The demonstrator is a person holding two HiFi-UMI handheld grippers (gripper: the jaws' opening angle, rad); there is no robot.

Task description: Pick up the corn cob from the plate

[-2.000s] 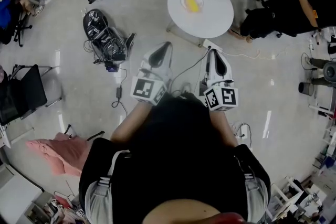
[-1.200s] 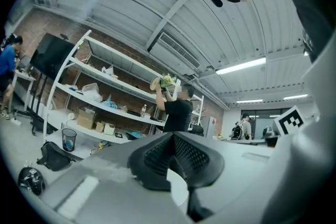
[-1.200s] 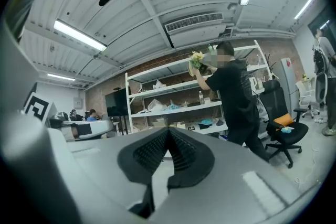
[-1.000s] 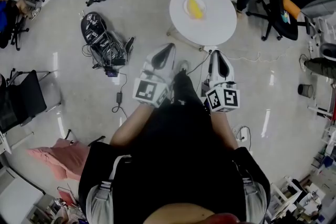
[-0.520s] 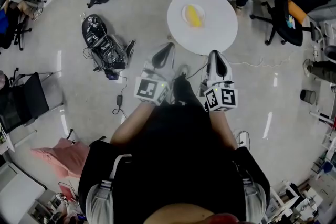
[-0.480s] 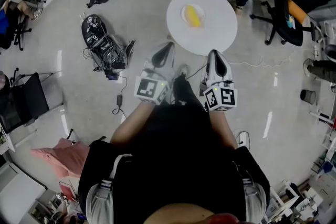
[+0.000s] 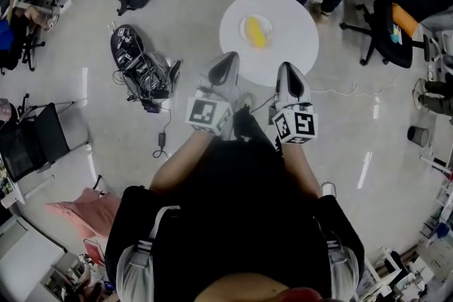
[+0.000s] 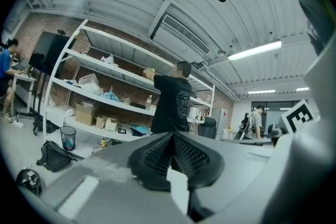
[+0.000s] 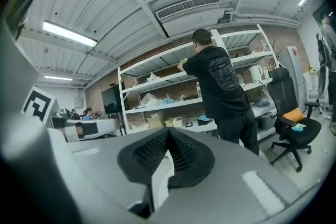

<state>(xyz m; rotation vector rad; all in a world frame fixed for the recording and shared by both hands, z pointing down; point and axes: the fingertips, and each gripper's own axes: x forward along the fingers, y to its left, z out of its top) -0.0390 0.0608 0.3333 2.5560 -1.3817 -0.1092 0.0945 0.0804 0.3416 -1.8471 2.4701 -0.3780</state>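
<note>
From the head view, I have both forearms stretched ahead. The left gripper [image 7: 228, 60] and right gripper [image 7: 289, 71] sit side by side with their tips at the near rim of the round white table [image 7: 301, 46]. The corn cob [image 7: 255, 32] lies on its plate [image 7: 243, 25], well apart from both.

In the left gripper view, the left gripper [image 8: 172, 157] is clenched on nothing and points level.

In the right gripper view, the right gripper [image 9: 168, 152] is likewise pressed together and empty.

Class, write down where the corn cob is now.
In the head view, top centre, the corn cob lies on a plate on the round white table, just ahead of the left gripper and right gripper.
</note>
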